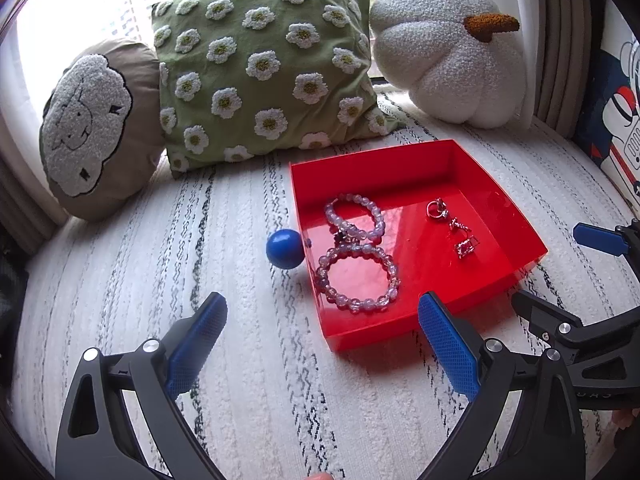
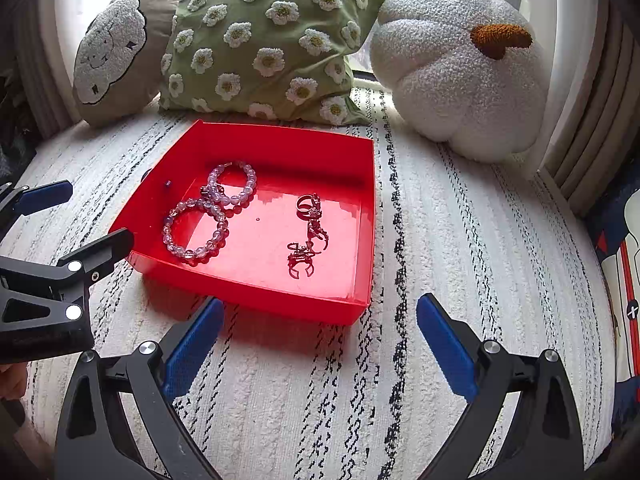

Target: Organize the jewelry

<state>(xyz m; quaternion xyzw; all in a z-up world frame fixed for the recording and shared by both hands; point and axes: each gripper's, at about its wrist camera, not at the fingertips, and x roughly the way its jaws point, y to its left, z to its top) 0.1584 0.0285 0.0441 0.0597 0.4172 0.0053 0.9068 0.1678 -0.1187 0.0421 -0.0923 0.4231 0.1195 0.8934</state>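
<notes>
Both my left gripper (image 1: 322, 320) and right gripper (image 2: 318, 320) gape wide, empty. At twelve o'clock the red tray (image 2: 362, 216) holds beaded bracelets (image 2: 196, 232) and rings (image 2: 308, 204); sorting looks finished, so next I'd withdraw

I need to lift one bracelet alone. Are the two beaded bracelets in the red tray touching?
Touching. In the left wrist view the far bracelet and near bracelet meet at their beads, no gap showing; the right wrist view agrees.
</notes>
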